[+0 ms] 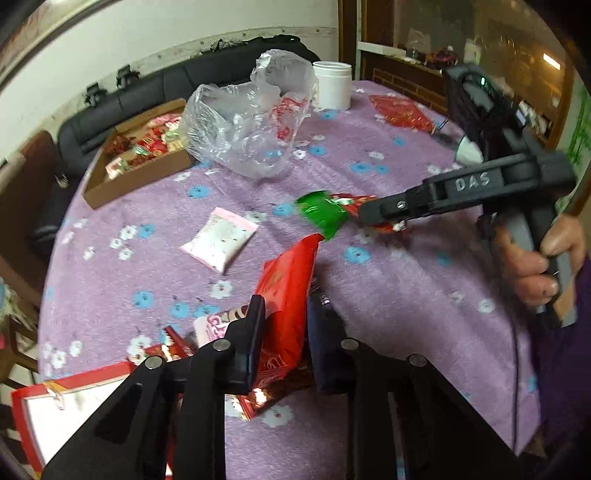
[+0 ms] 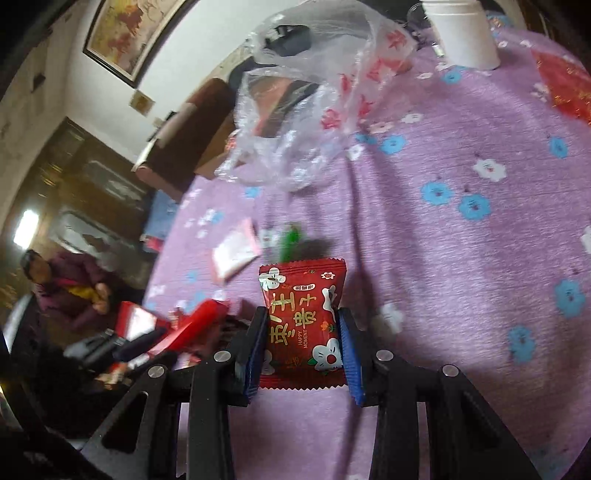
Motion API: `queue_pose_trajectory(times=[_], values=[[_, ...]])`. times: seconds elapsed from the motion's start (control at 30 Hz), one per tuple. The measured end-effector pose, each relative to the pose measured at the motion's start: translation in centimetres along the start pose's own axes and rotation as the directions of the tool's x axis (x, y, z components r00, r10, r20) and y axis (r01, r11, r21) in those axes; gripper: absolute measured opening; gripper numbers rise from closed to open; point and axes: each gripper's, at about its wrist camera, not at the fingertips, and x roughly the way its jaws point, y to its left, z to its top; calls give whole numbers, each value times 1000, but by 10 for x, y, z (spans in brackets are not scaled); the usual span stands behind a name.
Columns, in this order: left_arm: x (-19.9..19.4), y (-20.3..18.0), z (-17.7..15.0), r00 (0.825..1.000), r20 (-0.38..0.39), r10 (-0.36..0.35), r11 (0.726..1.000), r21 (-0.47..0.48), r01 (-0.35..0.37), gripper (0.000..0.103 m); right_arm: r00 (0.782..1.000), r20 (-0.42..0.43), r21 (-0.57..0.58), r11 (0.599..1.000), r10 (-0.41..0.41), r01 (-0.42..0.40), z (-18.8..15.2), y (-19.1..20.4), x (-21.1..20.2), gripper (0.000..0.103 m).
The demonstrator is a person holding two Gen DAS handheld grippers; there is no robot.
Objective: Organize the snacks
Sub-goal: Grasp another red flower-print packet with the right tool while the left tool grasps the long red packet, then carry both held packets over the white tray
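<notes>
- Right tongs (image 2: 302, 343) clamped on red snack packet (image 2: 303, 325), long axis pointing away along the fingers, above purple worktop (image 2: 461, 258).
- Left tongs (image 1: 286, 328) closed on red pouch (image 1: 291, 295), upright.
- Cardboard tray (image 1: 140, 181) of snacks far-left; left tongs nearer.

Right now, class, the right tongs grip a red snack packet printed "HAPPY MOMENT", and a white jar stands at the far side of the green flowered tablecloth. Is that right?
One detail is wrong: the tablecloth is purple, not green. The right wrist view shows it, with the right tongs gripping the red snack packet and the white jar beyond.
</notes>
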Motion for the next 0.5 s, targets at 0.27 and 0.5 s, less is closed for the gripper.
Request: queue_pose_trajectory(times=[0.27,0.5], values=[[24,-3,14,995,-56,88,994,66,-84,28,998,-21,38,998,-51,51,2,-7,9,37],[42,5,16,994,-69,86,996,41,-83,30,998,-25,40,998,-54,55,1,-6,11,37]])
